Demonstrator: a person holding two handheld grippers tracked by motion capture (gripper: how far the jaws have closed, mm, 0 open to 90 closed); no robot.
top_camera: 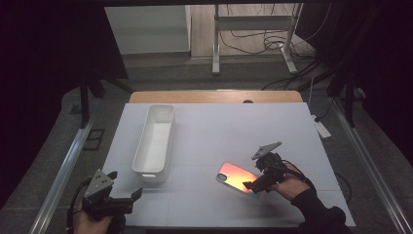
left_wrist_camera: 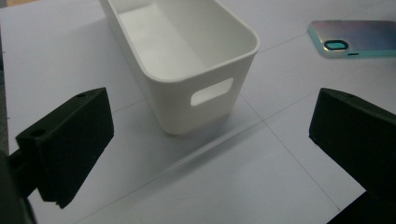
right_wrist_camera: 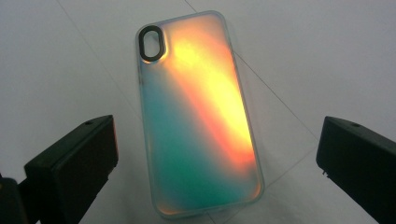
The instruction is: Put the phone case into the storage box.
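Centrally on the white table (top_camera: 292, 131), a shiny phone case (top_camera: 237, 176) is laid flat, back up, to the right of a long white bin (top_camera: 155, 142). The right gripper (top_camera: 254, 185) is held released at the case's near end, jaws spread wider than it. The left gripper (top_camera: 127, 195) is kept released near the bin's handle end.

Left gripper (top_camera: 127, 197) at table's near-left corner, jaws spread wide. Right gripper (top_camera: 257, 181) near the near-right edge, jaws wide apart, hand (top_camera: 287, 181) behind.
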